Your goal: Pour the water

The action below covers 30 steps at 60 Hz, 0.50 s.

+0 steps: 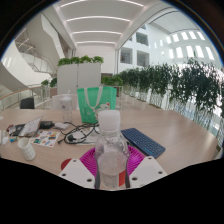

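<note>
Pinched between my pink pads [84, 160], both fingers pressing it, a clear water bottle [110, 150] stands upright. Cables and clutter [35, 130] lie at ten o'clock, a green bag [96, 102] at twelve, a keyboard [143, 141] at two.

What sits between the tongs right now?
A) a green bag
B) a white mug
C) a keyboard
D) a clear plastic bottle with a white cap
D: the clear plastic bottle with a white cap stands upright between the pink pads of the tongs, which appear to press on its sides; the keyboard lies on the table just right of it and the green bag stands beyond it.
</note>
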### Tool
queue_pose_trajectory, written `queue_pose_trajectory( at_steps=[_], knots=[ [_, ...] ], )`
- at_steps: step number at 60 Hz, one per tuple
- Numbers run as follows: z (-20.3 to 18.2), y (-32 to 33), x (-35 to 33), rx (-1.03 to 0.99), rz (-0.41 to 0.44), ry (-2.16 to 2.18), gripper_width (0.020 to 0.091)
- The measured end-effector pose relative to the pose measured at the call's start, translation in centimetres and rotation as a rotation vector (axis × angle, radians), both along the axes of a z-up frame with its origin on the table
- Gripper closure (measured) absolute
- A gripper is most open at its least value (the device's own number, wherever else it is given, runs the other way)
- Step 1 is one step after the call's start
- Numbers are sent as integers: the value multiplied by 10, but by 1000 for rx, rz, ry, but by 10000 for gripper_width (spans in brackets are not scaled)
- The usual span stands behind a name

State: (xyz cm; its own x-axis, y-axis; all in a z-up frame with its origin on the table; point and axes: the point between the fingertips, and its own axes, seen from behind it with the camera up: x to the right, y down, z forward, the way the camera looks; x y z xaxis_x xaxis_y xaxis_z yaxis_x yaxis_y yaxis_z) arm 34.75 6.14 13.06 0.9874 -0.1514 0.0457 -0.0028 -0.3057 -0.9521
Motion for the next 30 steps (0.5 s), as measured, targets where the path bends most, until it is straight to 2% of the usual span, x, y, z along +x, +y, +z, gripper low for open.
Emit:
queue_pose_trajectory(
  at_steps=[9, 13, 19, 22, 30],
  knots=[
    [109, 33, -68, 10, 74, -415, 770],
    [134, 50, -108, -25, 116, -651, 770],
    [124, 80, -177, -102, 193, -1060, 771],
    [107, 94, -210, -141, 247, -1241, 768],
    [69, 106, -242, -291, 349, -1693, 768]
  ],
)
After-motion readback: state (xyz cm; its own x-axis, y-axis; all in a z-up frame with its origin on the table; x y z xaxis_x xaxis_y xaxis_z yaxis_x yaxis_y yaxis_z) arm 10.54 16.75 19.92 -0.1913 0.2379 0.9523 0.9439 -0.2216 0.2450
